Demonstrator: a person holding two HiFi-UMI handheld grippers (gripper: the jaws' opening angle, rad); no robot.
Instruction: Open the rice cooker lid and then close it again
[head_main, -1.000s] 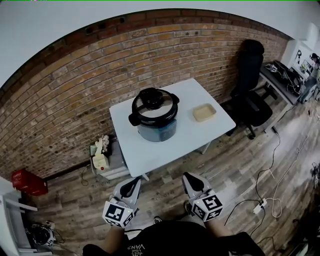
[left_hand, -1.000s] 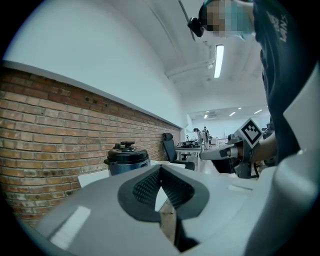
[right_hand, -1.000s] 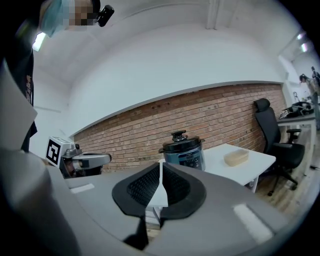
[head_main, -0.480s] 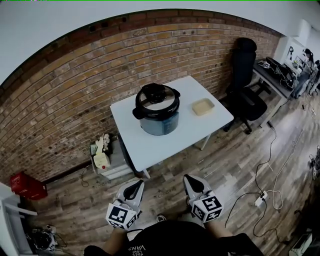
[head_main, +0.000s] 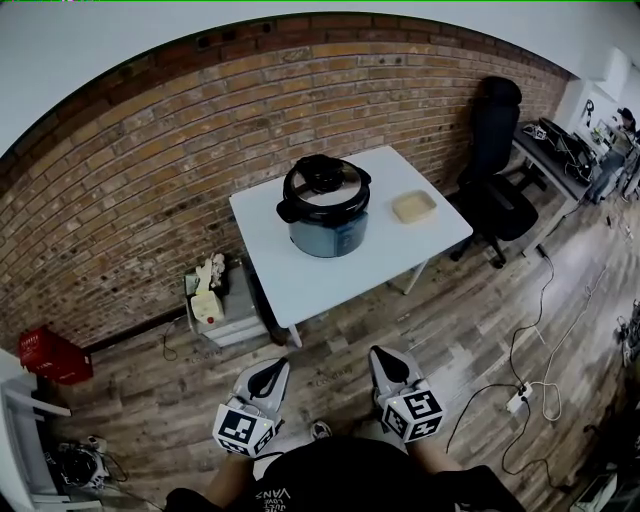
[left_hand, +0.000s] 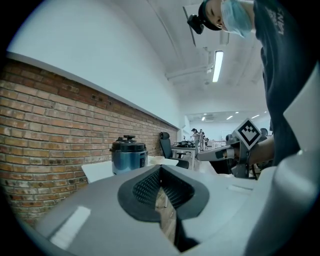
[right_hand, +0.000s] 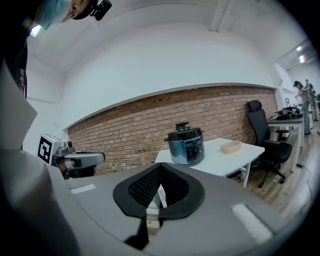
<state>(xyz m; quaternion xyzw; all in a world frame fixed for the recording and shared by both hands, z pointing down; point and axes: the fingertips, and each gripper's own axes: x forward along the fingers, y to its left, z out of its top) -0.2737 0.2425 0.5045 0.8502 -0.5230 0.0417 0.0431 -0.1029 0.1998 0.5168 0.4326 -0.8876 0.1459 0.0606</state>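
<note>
A blue-grey rice cooker (head_main: 327, 222) with a black lid (head_main: 325, 186) down stands on a white table (head_main: 322, 280) against the brick wall. It also shows far ahead in the left gripper view, as the rice cooker (left_hand: 129, 156), and in the right gripper view, rice cooker (right_hand: 186, 145). My left gripper (head_main: 268, 372) and right gripper (head_main: 385, 360) are held low near my body, well short of the table. The left gripper (left_hand: 160, 170) is shut with nothing in it. The right gripper (right_hand: 159, 167) is likewise shut and empty.
A beige tray (head_main: 413, 207) lies on the table right of the cooker. A black office chair (head_main: 497, 160) stands to the right, with a cluttered desk (head_main: 565, 150) beyond. A small white cabinet (head_main: 222, 305) sits left of the table. Cables (head_main: 530, 392) trail over the wooden floor.
The head view has shifted, so the table and cooker sit a little further right and higher. Both grippers stay low at the bottom of the view, the left edged slightly right.
</note>
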